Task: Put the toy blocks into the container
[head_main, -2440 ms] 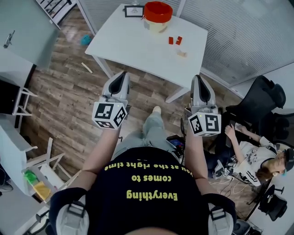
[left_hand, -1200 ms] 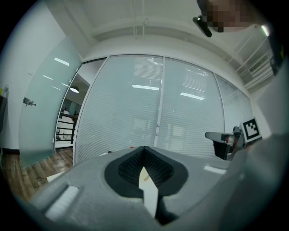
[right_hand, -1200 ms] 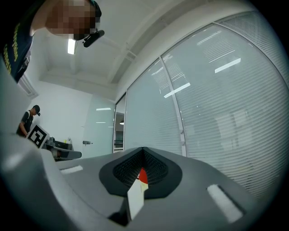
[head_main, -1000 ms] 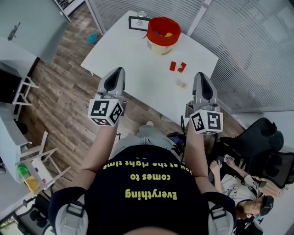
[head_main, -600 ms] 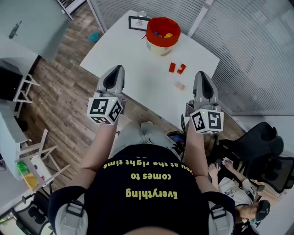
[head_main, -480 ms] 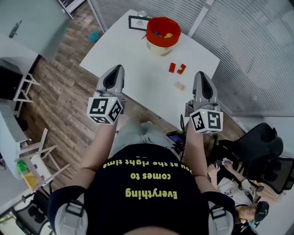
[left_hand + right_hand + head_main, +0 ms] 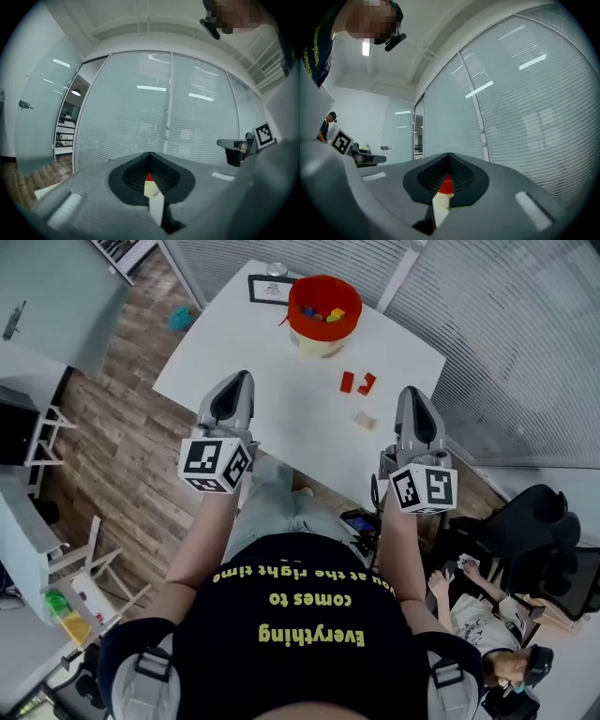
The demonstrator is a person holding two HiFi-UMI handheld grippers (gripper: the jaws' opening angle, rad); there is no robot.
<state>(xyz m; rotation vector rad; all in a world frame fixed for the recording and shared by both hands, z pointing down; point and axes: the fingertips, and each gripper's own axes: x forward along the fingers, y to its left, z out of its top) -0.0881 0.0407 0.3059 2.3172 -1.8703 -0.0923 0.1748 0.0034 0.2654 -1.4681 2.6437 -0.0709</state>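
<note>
The red container stands at the far side of the white table and holds several coloured blocks. Two red blocks lie on the table to its right, and a tan block lies nearer to me. My left gripper hangs shut over the table's near left edge with nothing in it. My right gripper is also shut and empty, just right of the tan block. In each gripper view only a sliver of the red container shows through the slit between the closed jaws.
A framed card and a glass stand behind the container. Blinds and glass walls close off the far side. A seated person and a black office chair are at the right, and white shelving is at the left.
The table, container and blocks have slid a little left and nearer in the head view. Both grippers now reach further over the table and stay shut.
</note>
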